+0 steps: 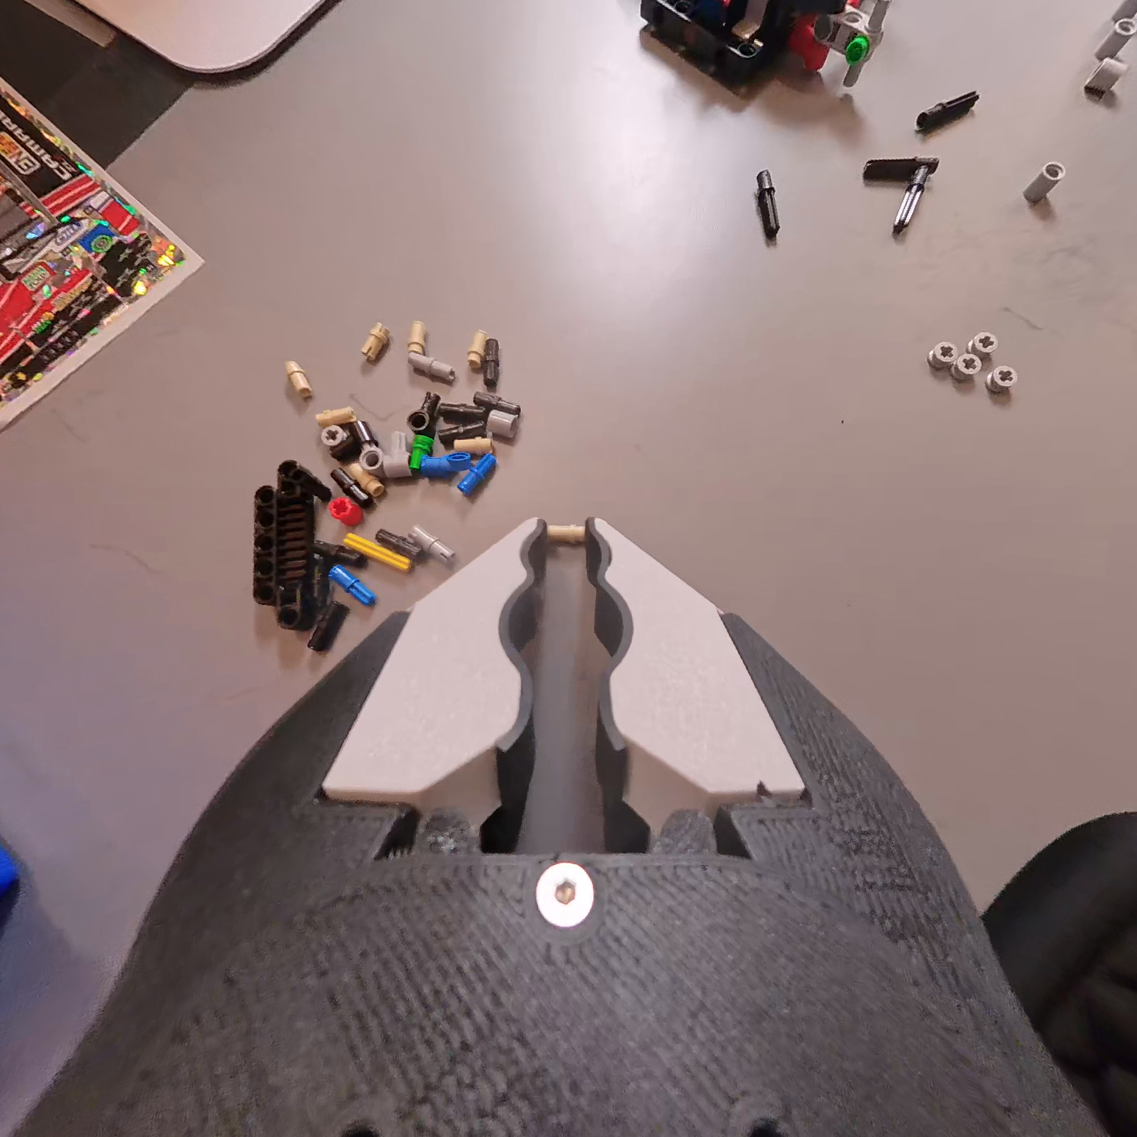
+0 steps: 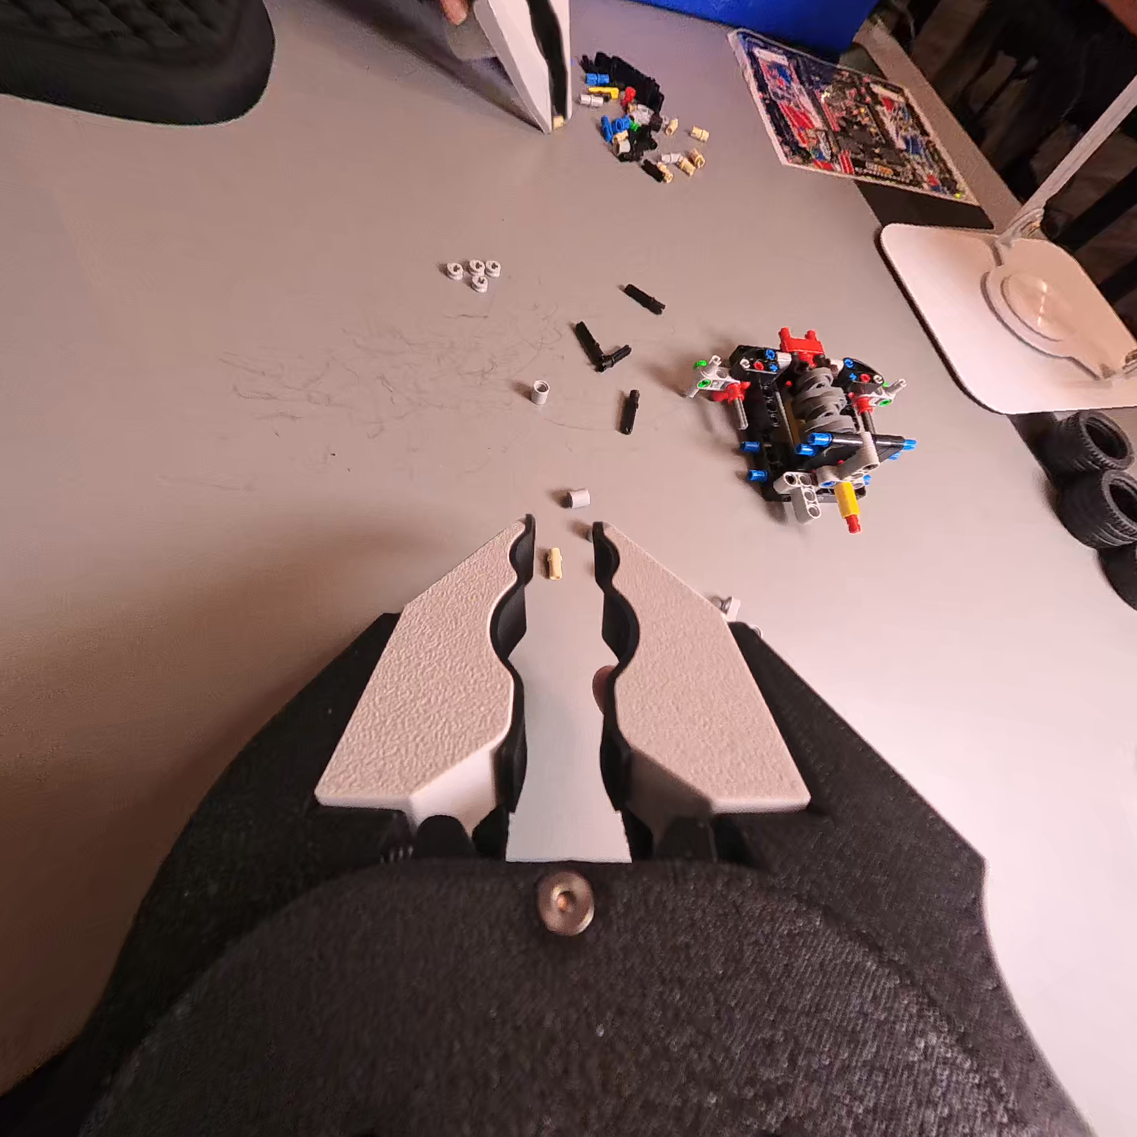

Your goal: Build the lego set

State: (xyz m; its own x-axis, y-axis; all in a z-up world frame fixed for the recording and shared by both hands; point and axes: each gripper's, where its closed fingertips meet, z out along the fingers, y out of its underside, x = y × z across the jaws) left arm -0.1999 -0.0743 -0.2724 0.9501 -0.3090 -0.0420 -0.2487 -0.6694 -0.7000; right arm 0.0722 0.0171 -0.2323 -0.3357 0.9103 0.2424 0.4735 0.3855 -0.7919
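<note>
My left gripper [image 1: 566, 530] is shut on a tan pin [image 1: 566, 533] held crosswise at its fingertips, above the grey table just right of a pile of small pins and beams [image 1: 394, 455]. It also shows far off in the right wrist view [image 2: 557, 120], the tan pin at its tip. My right gripper [image 2: 561, 530] is open over the table. A second tan pin [image 2: 554, 562] lies on the table between its fingers, nearer the left one. The partly built black, grey and red model [image 2: 812, 424] stands to the right; it also shows in the left wrist view [image 1: 757, 37].
Loose black pins [image 2: 600, 351], grey sleeves [image 2: 577, 498] and a cluster of grey bushes [image 2: 474, 272] lie mid-table. A sticker sheet [image 2: 849, 117] and a white lamp base [image 2: 1009, 320] sit far right. Black tyres [image 2: 1095, 474] are at the right edge. About 30 centimetres separates my left fingertips from my right.
</note>
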